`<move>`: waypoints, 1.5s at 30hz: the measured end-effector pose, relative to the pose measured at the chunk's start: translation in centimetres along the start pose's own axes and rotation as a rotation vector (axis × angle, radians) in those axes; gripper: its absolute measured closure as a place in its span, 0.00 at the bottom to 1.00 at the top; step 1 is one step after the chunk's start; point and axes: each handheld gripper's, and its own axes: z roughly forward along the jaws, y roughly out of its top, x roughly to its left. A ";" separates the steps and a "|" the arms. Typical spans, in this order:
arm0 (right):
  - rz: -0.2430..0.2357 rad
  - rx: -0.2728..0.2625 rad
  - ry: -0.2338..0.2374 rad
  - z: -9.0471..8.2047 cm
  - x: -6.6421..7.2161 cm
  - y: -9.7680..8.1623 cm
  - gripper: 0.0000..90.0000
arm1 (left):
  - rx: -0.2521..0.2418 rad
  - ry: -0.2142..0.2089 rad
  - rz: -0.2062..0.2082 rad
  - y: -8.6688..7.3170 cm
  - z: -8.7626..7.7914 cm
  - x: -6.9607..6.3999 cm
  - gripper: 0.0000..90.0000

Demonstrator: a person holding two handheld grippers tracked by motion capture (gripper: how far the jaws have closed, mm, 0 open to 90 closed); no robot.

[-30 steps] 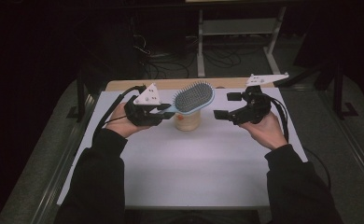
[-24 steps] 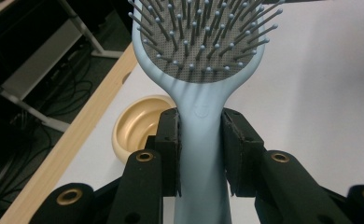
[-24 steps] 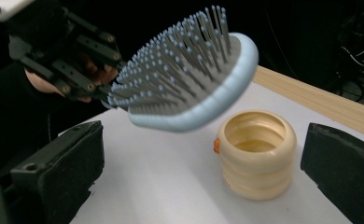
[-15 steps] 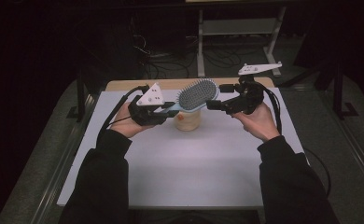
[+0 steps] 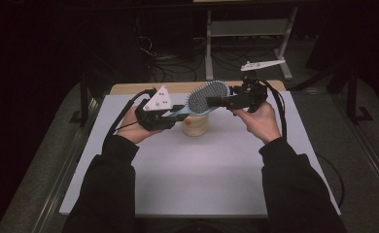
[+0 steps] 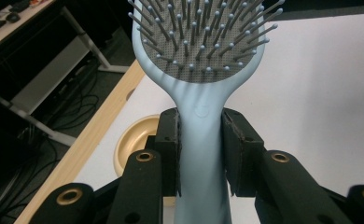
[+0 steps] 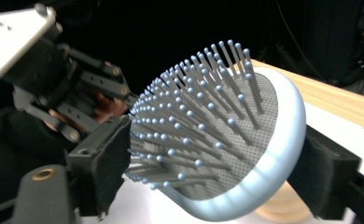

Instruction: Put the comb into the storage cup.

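A pale blue hairbrush (image 5: 208, 94) with grey bristles hangs above the table, bristles facing the person. My left gripper (image 5: 178, 110) is shut on its handle; in the left gripper view both pads of the left gripper (image 6: 201, 135) clamp the hairbrush (image 6: 203, 46) just below the head. My right gripper (image 5: 216, 100) has come in from the right and its jaws have just been closing on the head. In the right gripper view the hairbrush (image 7: 227, 140) sits between the jaws of the right gripper (image 7: 217, 163), one pad against the bristle tips and the other against the back.
A tan round bowl (image 5: 196, 125) stands on the white table top (image 5: 202, 179) directly under the brush. A wooden strip (image 5: 178, 87) borders the far edge. Beyond it are cables and a metal rack (image 5: 246, 29) on the dark floor.
My right gripper moved left and slightly up from beside the brush to its head, and its jaws closed around it. The left gripper and the brush stayed where they were.
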 end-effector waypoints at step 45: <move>-0.198 0.048 -0.109 0.5 5.8 6.2 0.63 | -0.131 -0.053 -0.177 -1.9 -1.5 1.8 0.38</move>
